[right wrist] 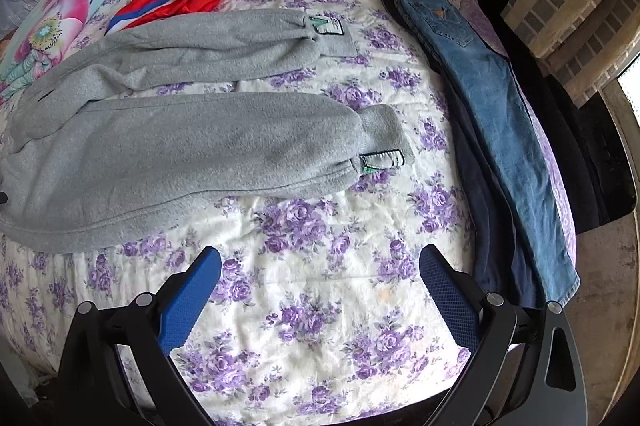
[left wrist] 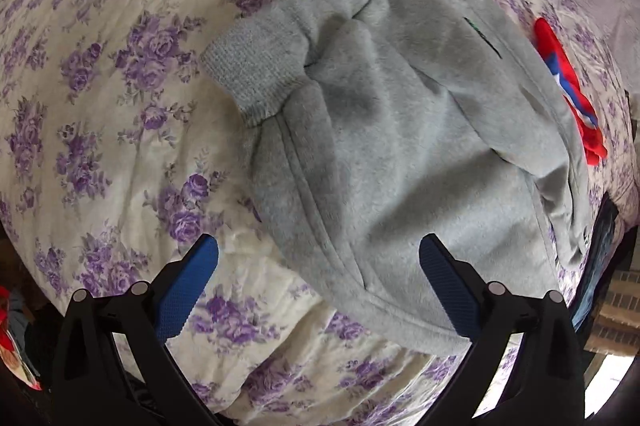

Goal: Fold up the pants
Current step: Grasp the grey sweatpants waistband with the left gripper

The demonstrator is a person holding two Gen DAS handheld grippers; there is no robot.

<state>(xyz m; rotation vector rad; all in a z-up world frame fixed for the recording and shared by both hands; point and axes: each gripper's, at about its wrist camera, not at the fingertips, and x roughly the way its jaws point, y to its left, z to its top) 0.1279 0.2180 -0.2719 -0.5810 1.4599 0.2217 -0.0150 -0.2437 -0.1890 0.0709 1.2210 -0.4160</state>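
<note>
Grey fleece pants (right wrist: 180, 154) lie flat on the floral quilt (right wrist: 320, 314), their two legs running to the right and lying apart. Each leg ends in a ribbed cuff with a tag, the near one (right wrist: 384, 142) and the far one (right wrist: 332, 34). In the left wrist view the pants' upper part (left wrist: 400, 130) fills the middle, with a ribbed band (left wrist: 252, 74) at its left. My left gripper (left wrist: 319, 248) is open, hovering over the near edge of the pants. My right gripper (right wrist: 320, 254) is open over bare quilt, in front of the near leg, holding nothing.
Blue jeans (right wrist: 504, 130) lie on a dark navy garment (right wrist: 484, 218) along the bed's right edge, with floor (right wrist: 600, 286) beyond. A red garment (right wrist: 180, 0) and a colourful pillow (right wrist: 60, 22) sit behind the pants.
</note>
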